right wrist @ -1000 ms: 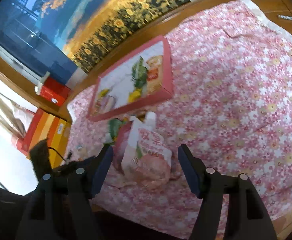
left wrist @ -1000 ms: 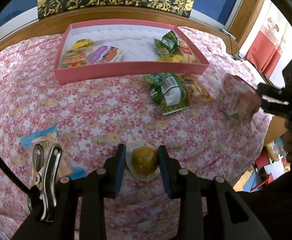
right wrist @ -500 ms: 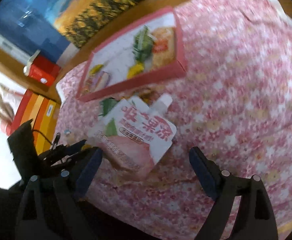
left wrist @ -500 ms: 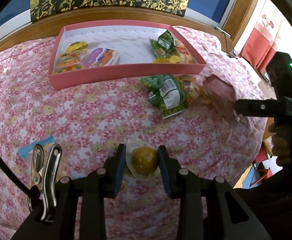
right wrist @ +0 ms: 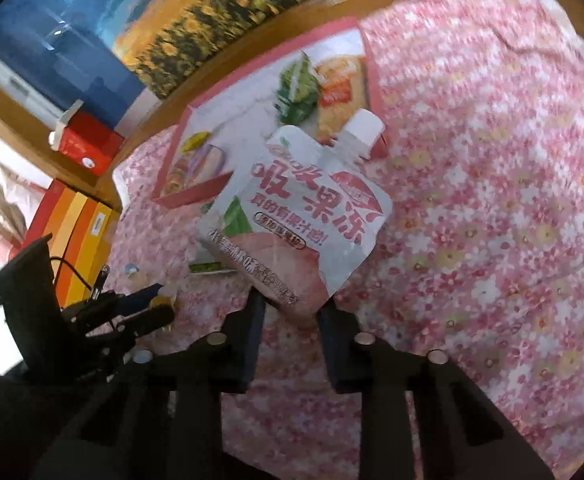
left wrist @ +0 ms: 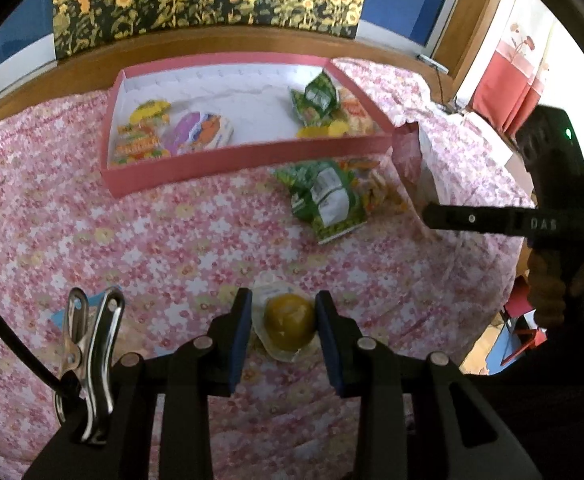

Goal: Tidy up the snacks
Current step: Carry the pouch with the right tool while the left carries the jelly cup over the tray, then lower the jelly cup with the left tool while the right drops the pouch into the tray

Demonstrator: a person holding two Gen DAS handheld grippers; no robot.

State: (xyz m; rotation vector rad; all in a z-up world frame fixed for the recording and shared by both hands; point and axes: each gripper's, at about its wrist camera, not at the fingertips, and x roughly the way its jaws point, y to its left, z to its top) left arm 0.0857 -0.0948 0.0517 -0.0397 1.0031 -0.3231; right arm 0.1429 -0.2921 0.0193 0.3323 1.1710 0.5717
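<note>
My right gripper [right wrist: 290, 306] is shut on the bottom of a pink and white jelly drink pouch [right wrist: 295, 216] with a white cap and holds it above the flowered cloth, near the right corner of the pink tray [left wrist: 228, 158]. The pouch [left wrist: 409, 156] also shows edge-on in the left wrist view. My left gripper [left wrist: 282, 320] is shut on a yellow jelly cup [left wrist: 288, 322] low over the cloth. The tray holds several snack packets at its left and right ends.
A green snack bag [left wrist: 325, 200] and an orange packet [left wrist: 375, 188] lie on the cloth in front of the tray. A blue packet [left wrist: 62, 314] lies at the left front. A wooden headboard [left wrist: 212, 46] runs behind the tray. Orange boxes [right wrist: 72, 232] stand beside the bed.
My right gripper has lifted the pouch and carried it toward the tray's right corner. My left gripper still holds the jelly cup and has drifted slightly.
</note>
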